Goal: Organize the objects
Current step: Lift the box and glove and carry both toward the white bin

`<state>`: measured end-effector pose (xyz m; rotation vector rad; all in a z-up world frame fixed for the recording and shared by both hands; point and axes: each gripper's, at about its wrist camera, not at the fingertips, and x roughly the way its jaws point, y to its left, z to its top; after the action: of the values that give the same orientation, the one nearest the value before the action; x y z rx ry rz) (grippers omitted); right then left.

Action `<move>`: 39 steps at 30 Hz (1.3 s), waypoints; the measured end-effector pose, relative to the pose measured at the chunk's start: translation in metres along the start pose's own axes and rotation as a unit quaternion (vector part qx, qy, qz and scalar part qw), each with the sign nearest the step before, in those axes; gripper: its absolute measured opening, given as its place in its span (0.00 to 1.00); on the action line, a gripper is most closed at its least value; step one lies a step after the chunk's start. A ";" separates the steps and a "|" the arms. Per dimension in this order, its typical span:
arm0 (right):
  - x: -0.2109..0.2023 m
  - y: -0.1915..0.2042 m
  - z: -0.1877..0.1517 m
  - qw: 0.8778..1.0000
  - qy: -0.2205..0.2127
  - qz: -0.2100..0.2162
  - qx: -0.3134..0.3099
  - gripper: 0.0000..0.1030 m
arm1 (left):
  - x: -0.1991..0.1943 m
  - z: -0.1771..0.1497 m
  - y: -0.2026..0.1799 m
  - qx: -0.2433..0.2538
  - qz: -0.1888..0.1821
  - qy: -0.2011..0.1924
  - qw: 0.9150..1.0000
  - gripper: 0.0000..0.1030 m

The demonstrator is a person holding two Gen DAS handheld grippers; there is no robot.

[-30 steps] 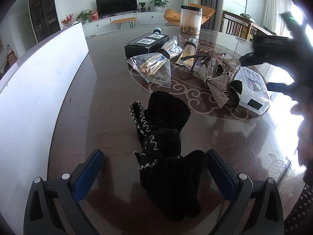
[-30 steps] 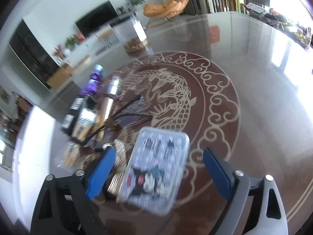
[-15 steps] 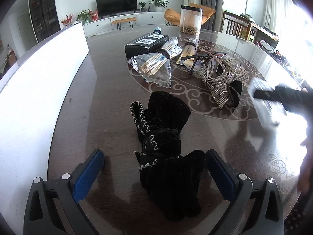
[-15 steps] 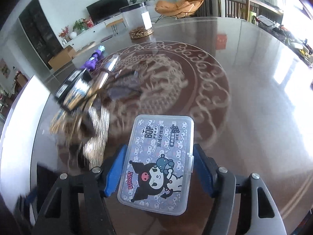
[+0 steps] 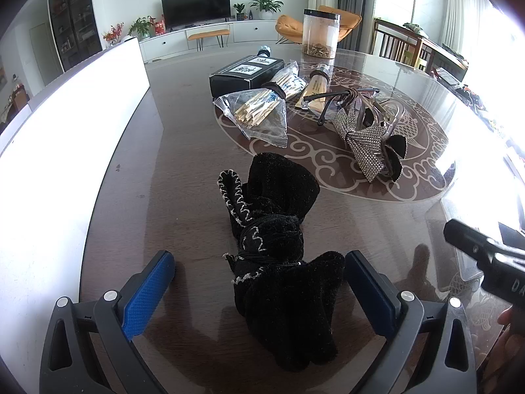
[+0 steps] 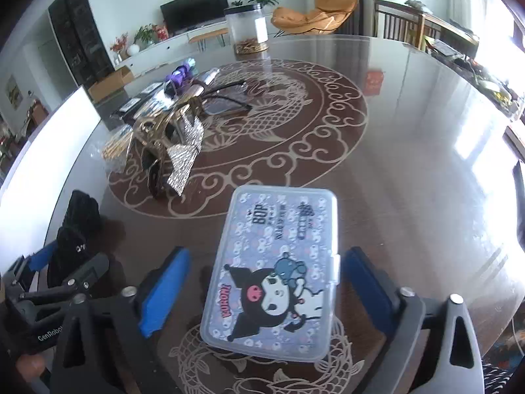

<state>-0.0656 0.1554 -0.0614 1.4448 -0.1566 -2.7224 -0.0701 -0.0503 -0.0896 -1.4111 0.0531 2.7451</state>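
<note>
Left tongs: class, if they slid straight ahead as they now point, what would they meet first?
The black knitted bundle, already lying between the open left tongs. The bag of sticks lies farther on.

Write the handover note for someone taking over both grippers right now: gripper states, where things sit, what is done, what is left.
Left gripper: open, straddling the black cloth, not gripping.
Right gripper: open around the cartoon box, pads apart from it; box sits flat on the table near the edge.
Pile at the centre: black box, stick bags, glasses, sequin bow; jar behind.
Done: cartoon box set apart.
Left: probably cloth, then pile.
</note>
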 end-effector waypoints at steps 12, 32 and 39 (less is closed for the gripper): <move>0.005 0.012 -0.006 0.998 0.008 -0.040 -0.043 1.00 | -0.001 0.000 0.001 0.011 -0.008 0.016 1.000 1.00; -0.042 -0.007 -0.005 0.995 -0.035 0.091 0.031 0.61 | -0.068 -0.017 0.009 0.007 -0.108 -0.010 0.994 0.34; -0.076 0.060 0.009 0.987 -0.043 0.155 -0.015 0.61 | -0.137 -0.005 0.056 -0.033 -0.139 -0.058 0.988 0.34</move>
<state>-0.0303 0.1034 0.0127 1.1814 -0.3146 -2.5215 0.0098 -0.1108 0.0192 -1.1662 -0.2254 2.6096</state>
